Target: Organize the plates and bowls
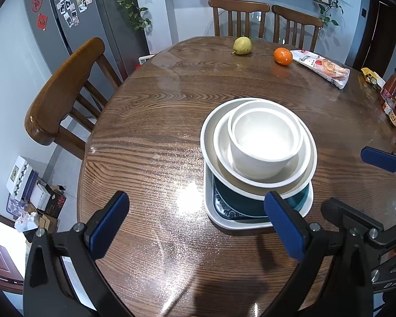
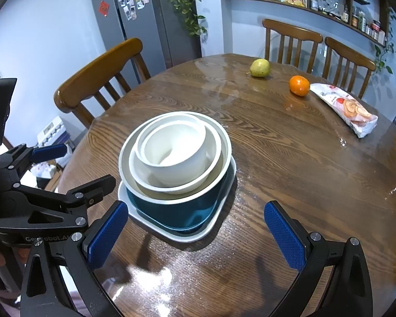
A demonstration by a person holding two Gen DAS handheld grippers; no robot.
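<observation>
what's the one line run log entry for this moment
left gripper: open, empty | right gripper: open, empty | white bowls: nested in teal bowl on square white plate | stack untouched on wooden table

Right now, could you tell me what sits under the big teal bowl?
The teal bowl rests on a blue patterned plate lying on a white square plate. Whether anything lies beneath those is hidden.
</observation>
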